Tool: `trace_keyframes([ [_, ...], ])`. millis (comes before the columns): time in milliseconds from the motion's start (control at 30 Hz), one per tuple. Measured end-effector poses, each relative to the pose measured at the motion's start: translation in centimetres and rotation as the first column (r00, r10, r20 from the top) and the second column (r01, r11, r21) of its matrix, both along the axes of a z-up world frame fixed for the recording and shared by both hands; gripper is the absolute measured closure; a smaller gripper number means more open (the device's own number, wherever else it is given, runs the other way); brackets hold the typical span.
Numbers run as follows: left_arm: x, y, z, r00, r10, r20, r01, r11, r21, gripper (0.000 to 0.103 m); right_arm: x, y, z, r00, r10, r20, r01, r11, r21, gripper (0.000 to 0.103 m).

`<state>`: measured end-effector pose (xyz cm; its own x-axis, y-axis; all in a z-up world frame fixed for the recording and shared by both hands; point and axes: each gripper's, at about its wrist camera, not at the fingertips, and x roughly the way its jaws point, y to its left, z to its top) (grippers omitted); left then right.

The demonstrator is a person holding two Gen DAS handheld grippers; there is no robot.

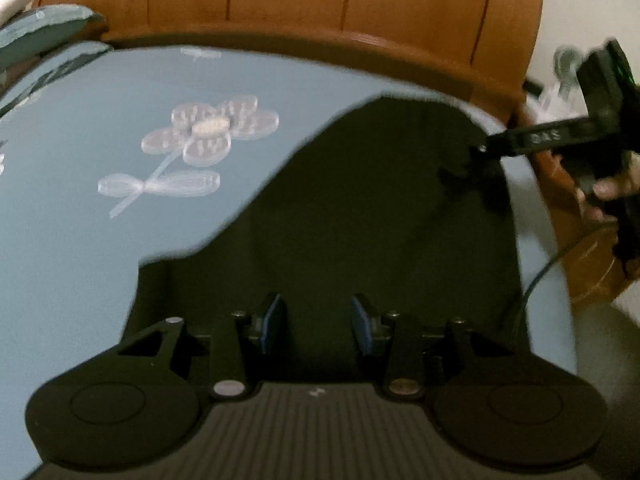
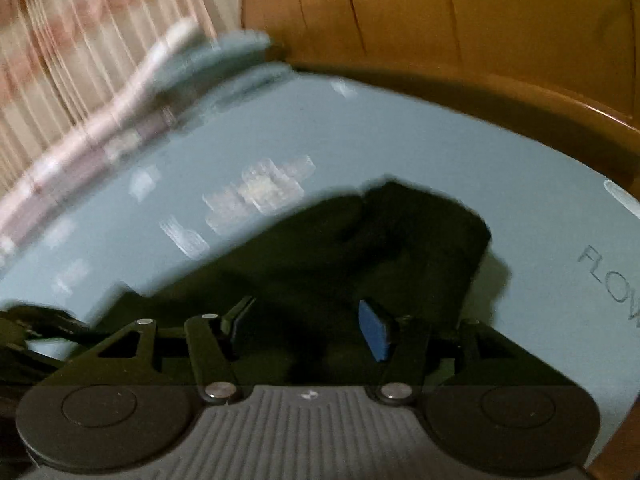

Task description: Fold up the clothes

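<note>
A dark garment (image 1: 380, 208) lies spread flat on a light blue bedsheet (image 1: 80, 260). In the left wrist view my left gripper (image 1: 317, 320) hovers over its near edge, blue pads apart, and I see nothing pinched between them. In the same view my right gripper (image 1: 484, 150) reaches in from the right, its tip at the garment's far right corner, with a hand (image 1: 608, 192) on its handle. In the blurred right wrist view the right gripper (image 2: 308, 320) stands open wide above the dark garment (image 2: 360, 248), which has a raised fold near its far end.
The sheet carries a white flower print (image 1: 208, 132) to the left of the garment. A wooden headboard (image 1: 320, 0) curves along the far edge of the bed. A pillow (image 1: 40, 28) sits at the far left. A striped curtain (image 2: 60, 40) hangs behind. A thin cable (image 1: 552, 264) trails from the right gripper.
</note>
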<state>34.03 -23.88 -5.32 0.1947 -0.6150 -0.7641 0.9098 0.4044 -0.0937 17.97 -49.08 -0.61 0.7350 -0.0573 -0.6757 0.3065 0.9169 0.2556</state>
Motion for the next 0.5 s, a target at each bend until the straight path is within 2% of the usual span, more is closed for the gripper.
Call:
trace_keyframes([
  [100, -0.8, 1.7, -0.6, 1.0, -0.004, -0.009, 0.004, 1.0, 0.018, 0.057, 0.0, 1.2, -0.7, 0.996, 0.0, -0.095, -0.014, 0.988, -0.152, 0.042],
  [167, -1.1, 2.6, -0.4, 1.0, -0.006, -0.017, 0.007, 1.0, 0.024, 0.056, -1.0, 2.1, 0.0, 0.993, -0.005, -0.122, -0.022, 0.976, -0.216, 0.042],
  [267, -1.2, 3.9, 0.4, 0.999, 0.021, -0.044, -0.02, 0.999, 0.027, 0.056, -1.6, 3.9, 2.0, 0.997, 0.036, -0.069, -0.051, 0.974, -0.22, 0.032],
  [333, -1.2, 4.9, 0.6, 0.997, 0.056, -0.049, -0.055, 0.998, 0.027, 0.056, -0.7, 5.4, 2.7, 0.995, 0.091, -0.04, -0.098, 0.97, -0.221, 0.031],
  [500, -1.9, 7.8, 0.2, 0.986, 0.143, -0.08, -0.14, 0.989, 0.048, 0.055, 5.4, 7.1, 0.9, 0.981, 0.19, -0.043, -0.195, 0.958, -0.212, 0.031],
])
